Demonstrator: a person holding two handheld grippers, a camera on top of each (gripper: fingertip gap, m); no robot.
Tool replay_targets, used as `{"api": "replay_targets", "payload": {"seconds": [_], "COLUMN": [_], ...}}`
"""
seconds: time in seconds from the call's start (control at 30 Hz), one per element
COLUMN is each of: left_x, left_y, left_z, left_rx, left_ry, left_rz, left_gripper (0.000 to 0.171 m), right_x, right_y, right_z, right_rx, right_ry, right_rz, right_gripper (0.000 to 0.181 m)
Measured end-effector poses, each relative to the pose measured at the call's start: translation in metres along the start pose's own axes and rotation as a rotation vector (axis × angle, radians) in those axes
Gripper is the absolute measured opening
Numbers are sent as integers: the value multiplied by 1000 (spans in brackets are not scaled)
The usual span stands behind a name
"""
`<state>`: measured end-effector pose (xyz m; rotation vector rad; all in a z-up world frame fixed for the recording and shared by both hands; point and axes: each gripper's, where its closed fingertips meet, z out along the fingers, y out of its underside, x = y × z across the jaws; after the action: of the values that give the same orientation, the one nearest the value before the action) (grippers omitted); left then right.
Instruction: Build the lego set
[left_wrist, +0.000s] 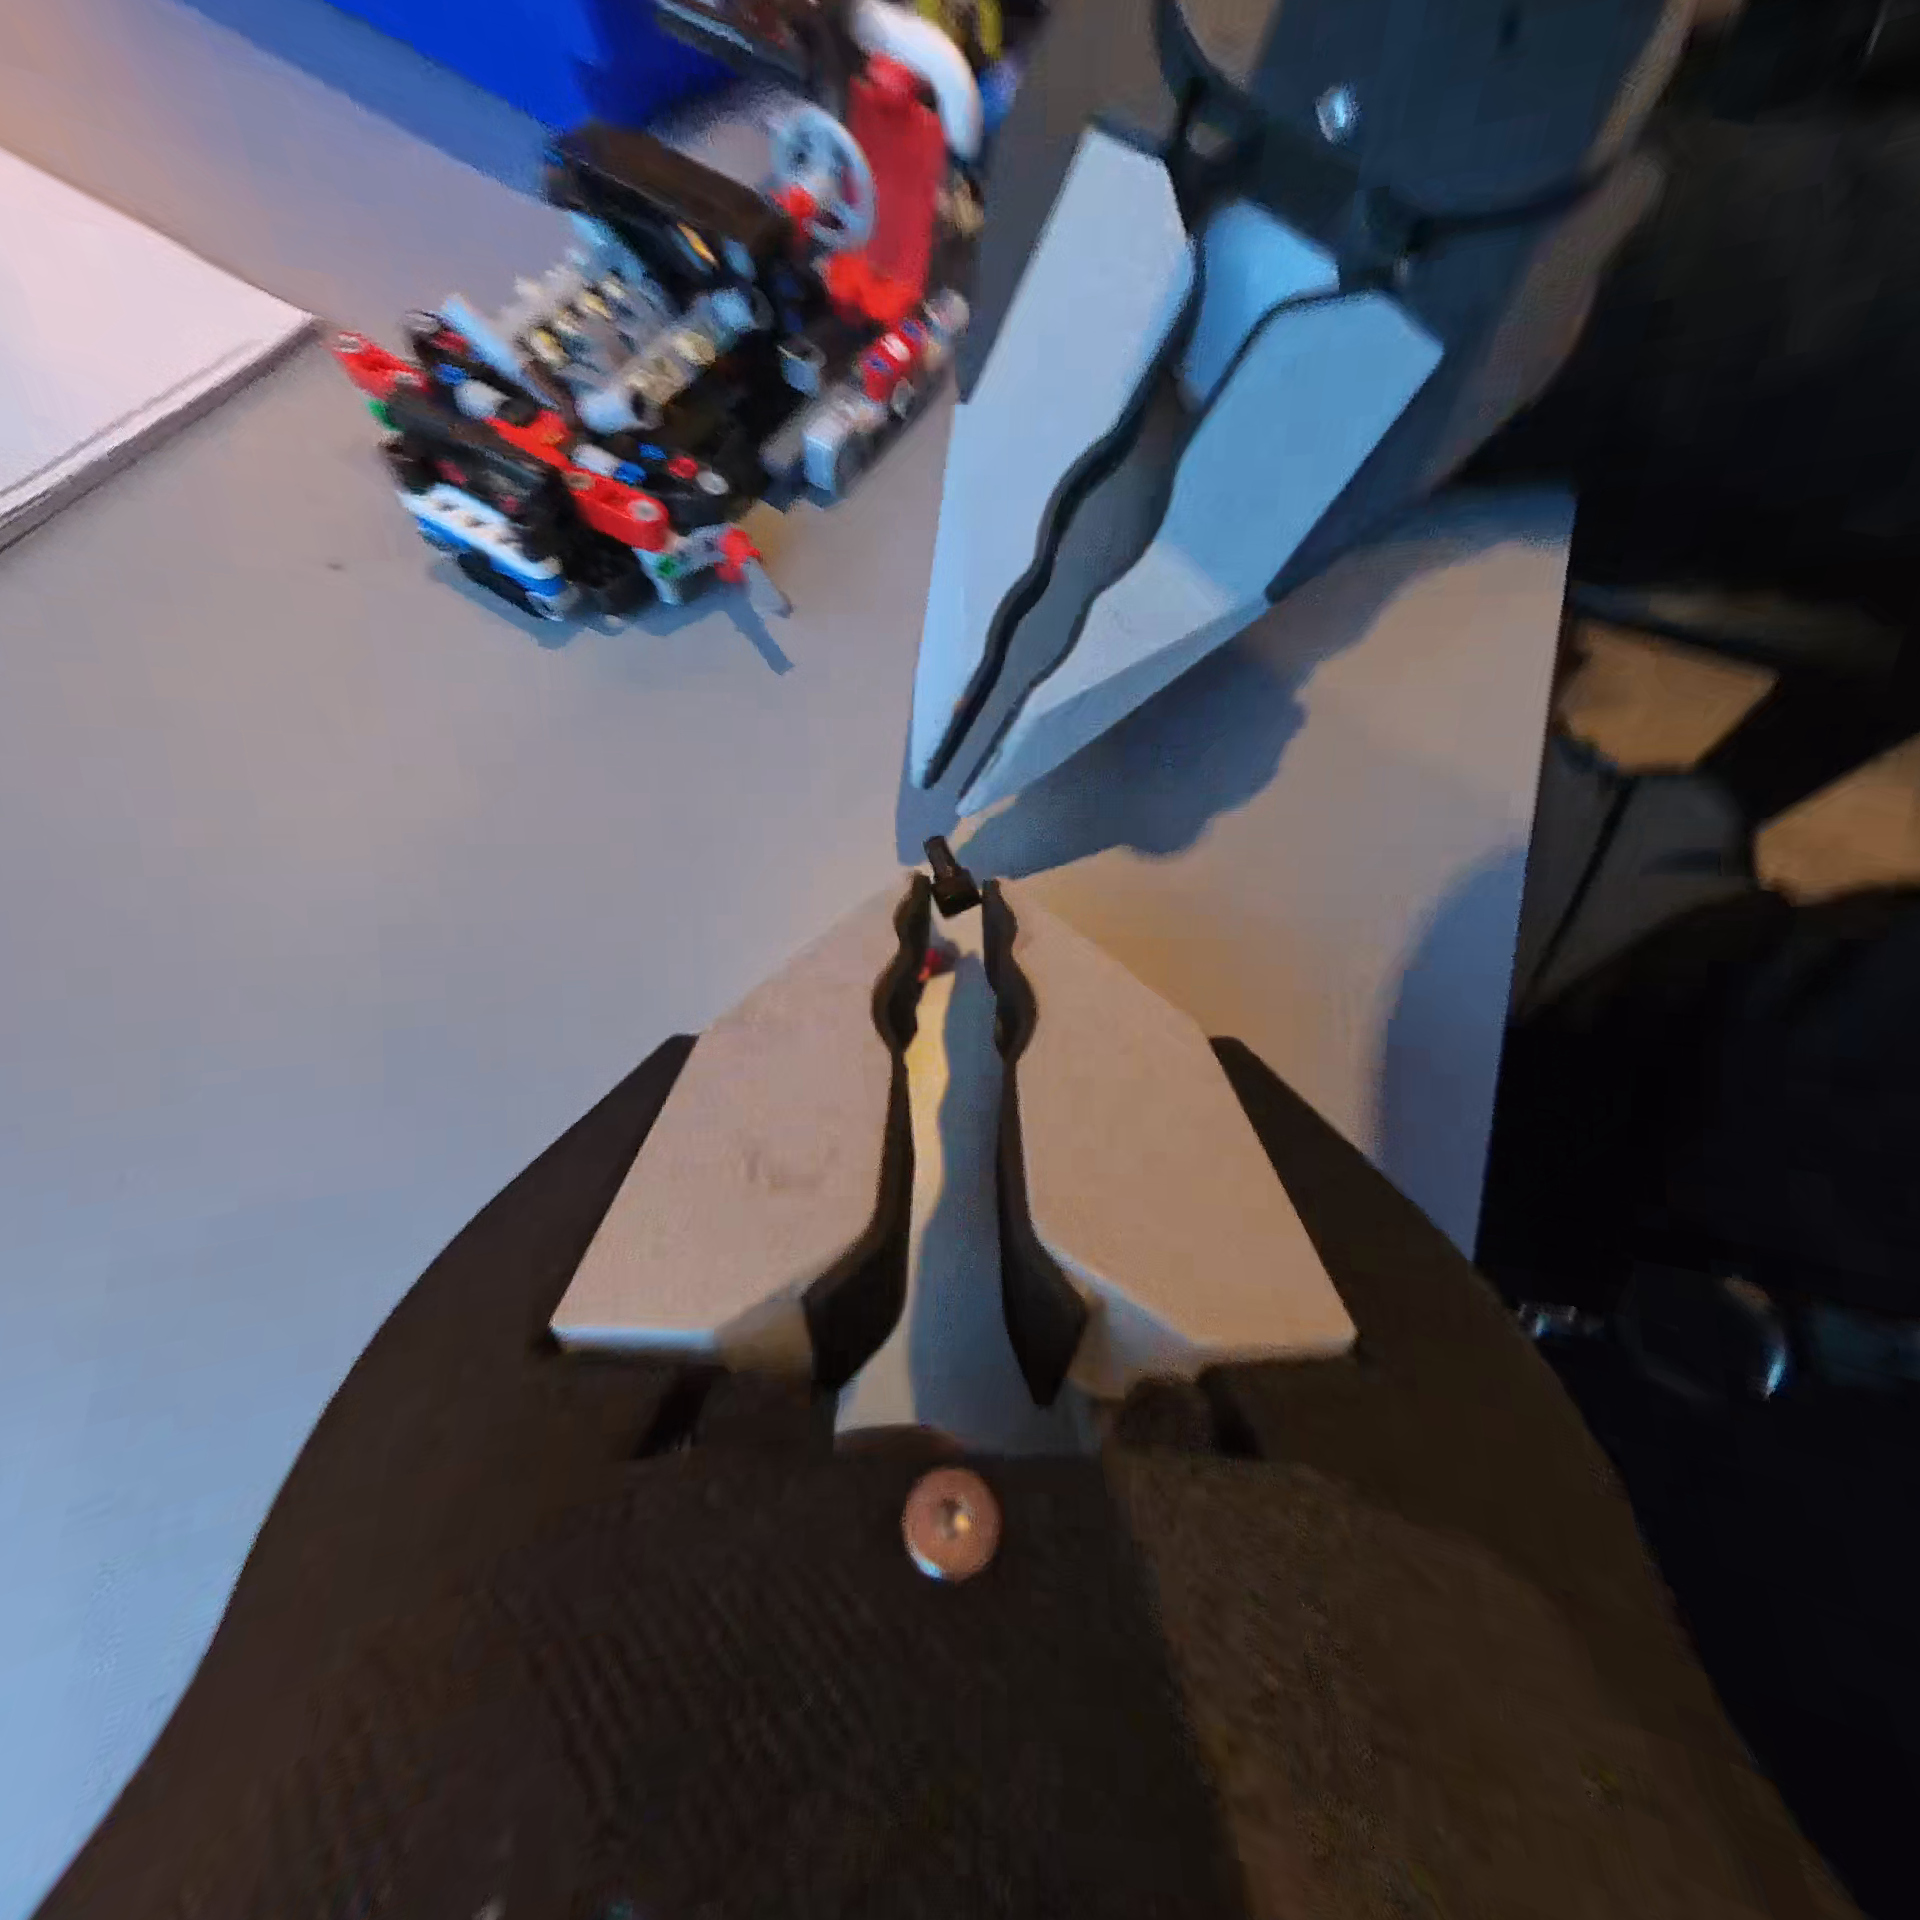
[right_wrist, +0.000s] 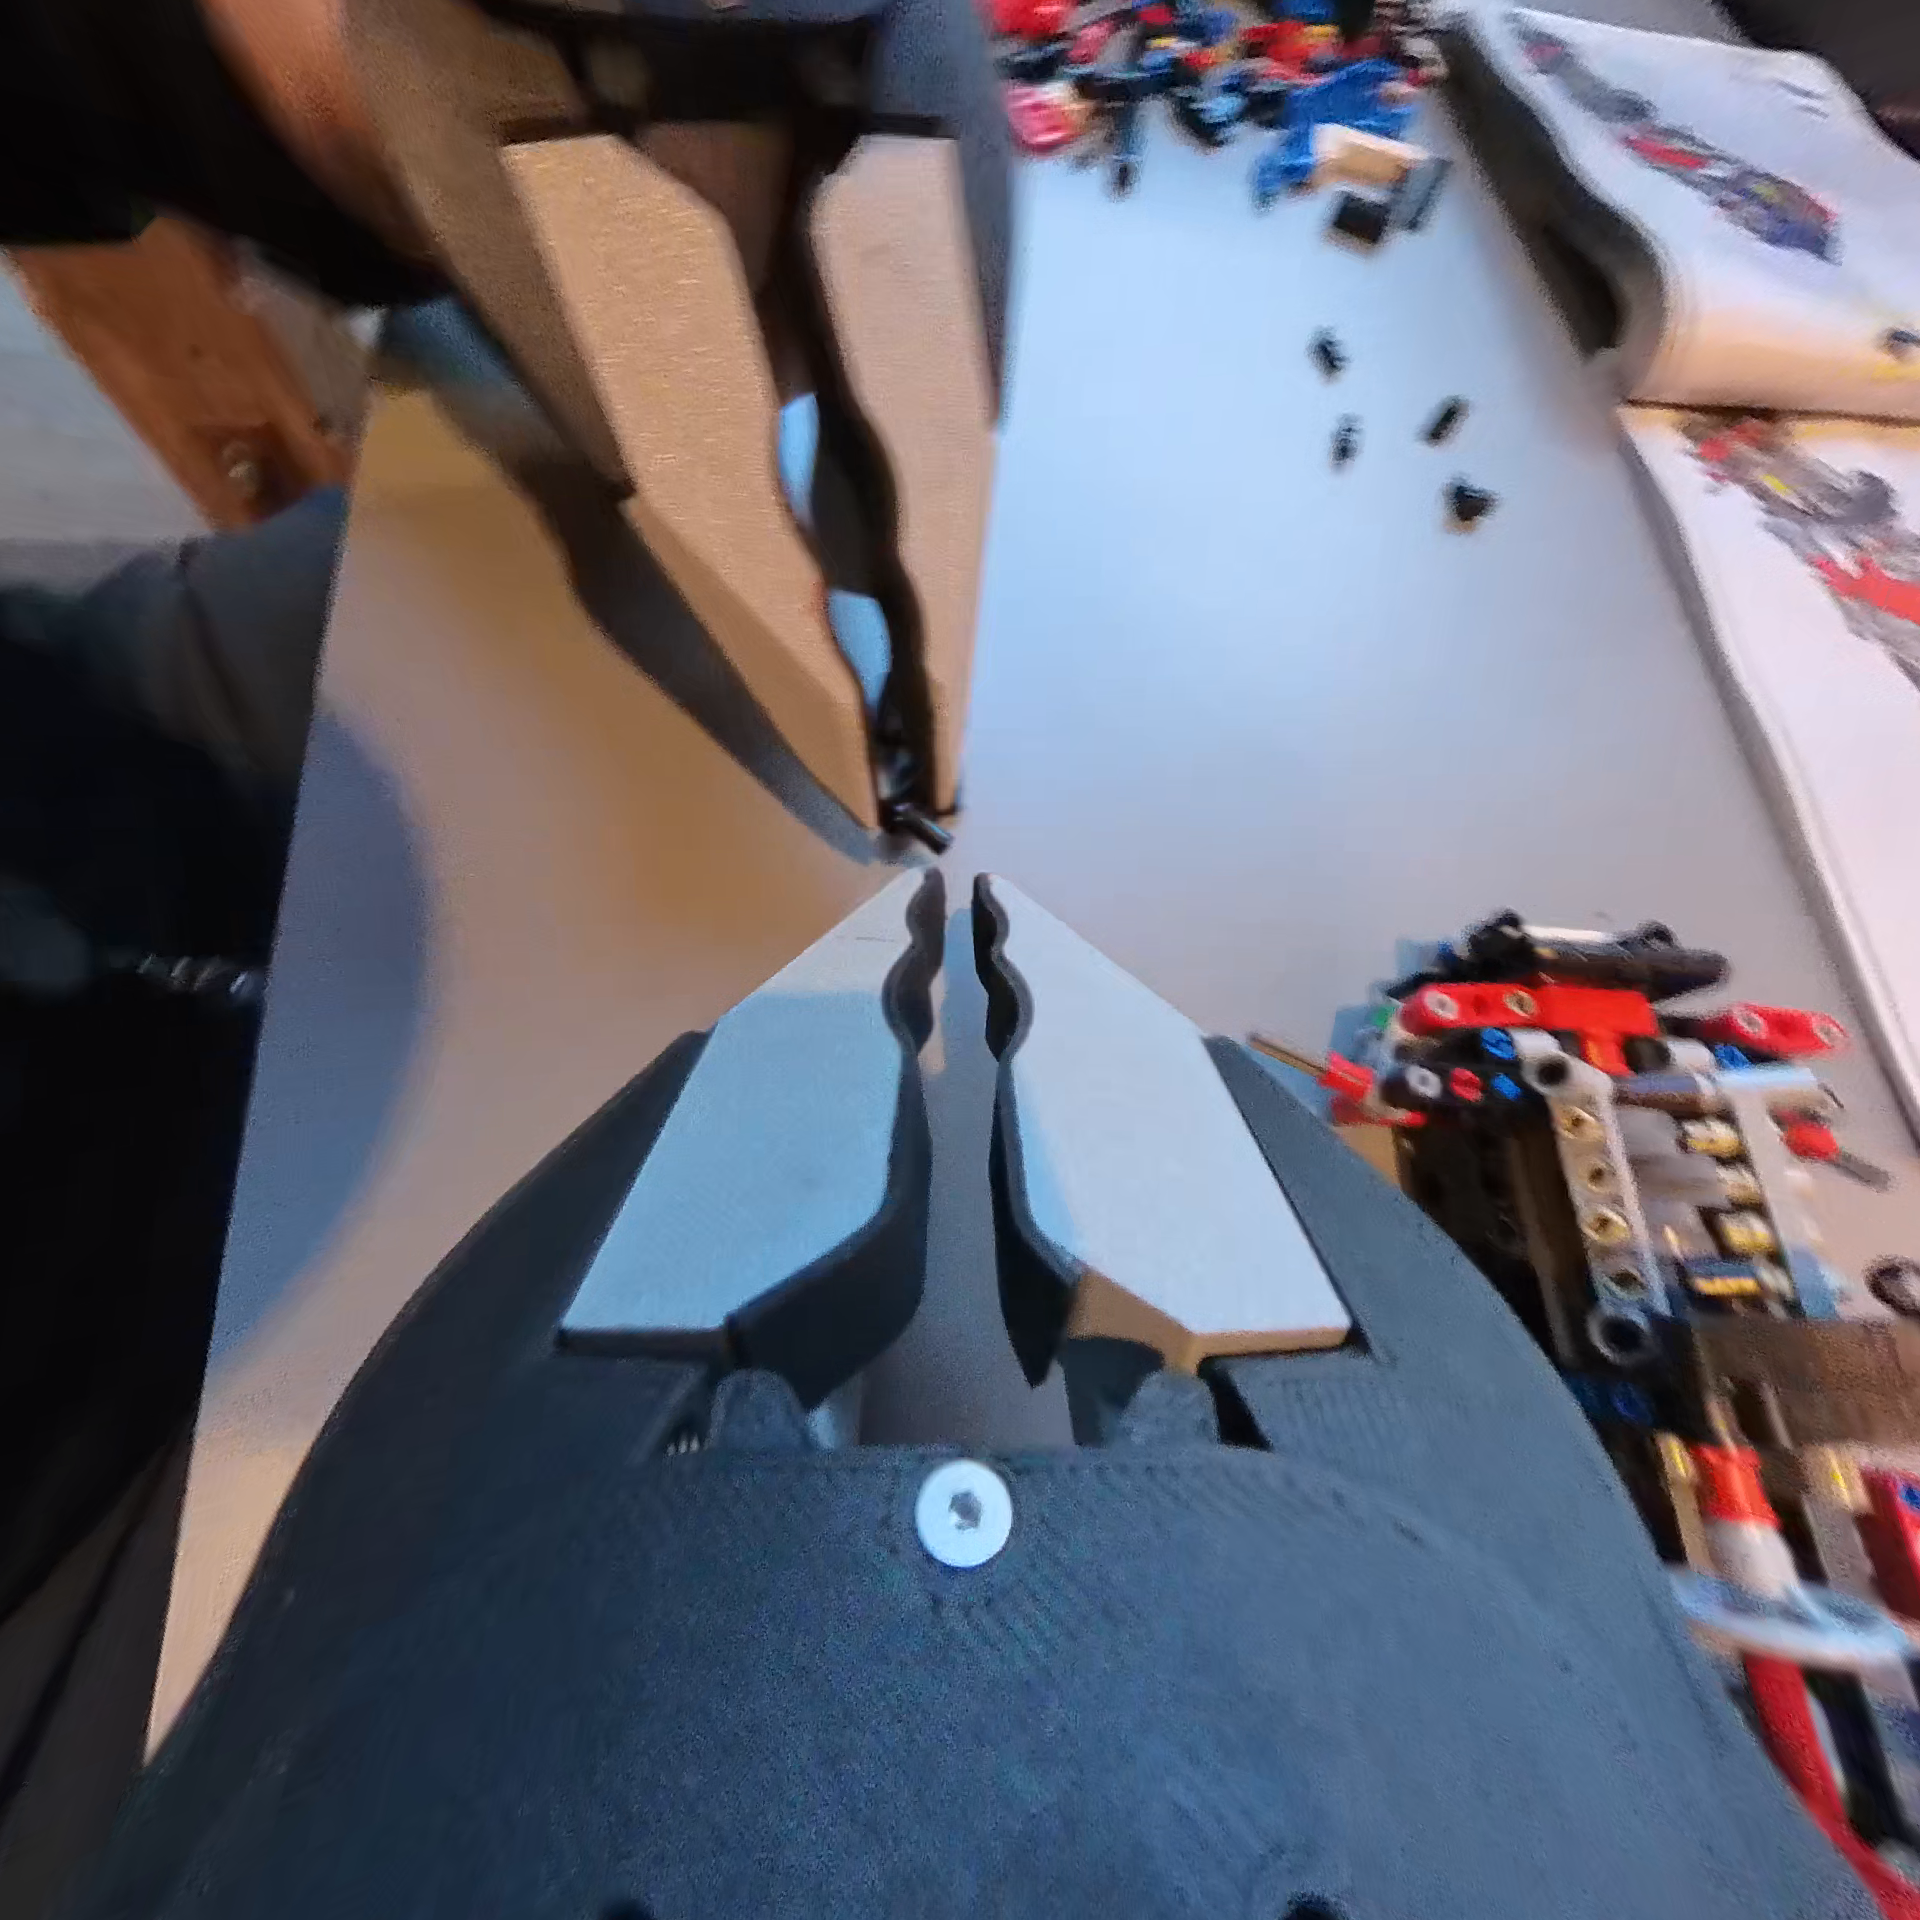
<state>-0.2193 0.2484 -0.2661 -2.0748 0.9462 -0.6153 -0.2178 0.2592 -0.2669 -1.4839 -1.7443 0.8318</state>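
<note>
My left gripper (left_wrist: 951, 891) is shut on a small black pin (left_wrist: 948, 883); the pin's thin end pokes out past the tips. The right wrist view shows the same pin (right_wrist: 920, 823) sticking out of the left gripper's tips (right_wrist: 914, 805). My right gripper (right_wrist: 958, 891) is open by a narrow gap with nothing between its pads. Its tips point at the pin from just short of it, and it also shows in the left wrist view (left_wrist: 940, 784). The partly built lego model (left_wrist: 665, 416) stands on the grey table, and it also shows in the right wrist view (right_wrist: 1610, 1143).
Several loose black pins (right_wrist: 1345, 442) lie on the table beyond the grippers. A pile of loose pieces (right_wrist: 1247, 73) lies farther back. Open instruction booklets (right_wrist: 1766, 208) lie at the right. A blue box (left_wrist: 499, 52) stands behind the model. The table's edge (left_wrist: 1527, 831) is close.
</note>
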Motion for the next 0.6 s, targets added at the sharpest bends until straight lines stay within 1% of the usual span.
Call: {"api": "replay_targets", "payload": {"seconds": [0.03, 0.07, 0.1, 0.13, 0.17, 0.2, 0.27, 0.37, 0.47, 0.6], "left_x": [-2, -3, -2, 0, 0, 1, -2, -4, 6, 19], "left_y": [-6, -12, -19, -27, -33, -38, -45, -45, -47, -49], "left_z": [-2, -5, -10, -15, -20, -26, -36, -41, -40, -36], "left_rx": [60, 124, 188, 262, 327, 384, 485, 544, 575, 595], "left_ry": [-4, 10, 37, 83, 128, 173, 232, 233, 305, 365], "left_rz": [-69, -150, -245, -340, -438, -530, -670, -764, -840, -890], "left_gripper": [6, 6, 6, 6, 6, 6, 6, 6, 6, 5], "right_x": [7, 10, 10, 8, 6, 6, 6, 1, -4, -12], "right_y": [-4, -10, -19, -28, -35, -39, -43, -52, -58, -58], "right_z": [-1, -3, -6, -10, -14, -17, -19, -24, -27, -24], "right_rx": [22, 63, 121, 182, 231, 254, 254, 276, 288, 268], "right_ry": [29, 39, 39, 34, 41, 63, 127, 203, 250, 255], "right_rz": [53, 99, 131, 148, 151, 141, 88, -6, -56, -111], "right_gripper": [4, 15, 20, 21, 17, 18, 21, 21, 21, 19]}}
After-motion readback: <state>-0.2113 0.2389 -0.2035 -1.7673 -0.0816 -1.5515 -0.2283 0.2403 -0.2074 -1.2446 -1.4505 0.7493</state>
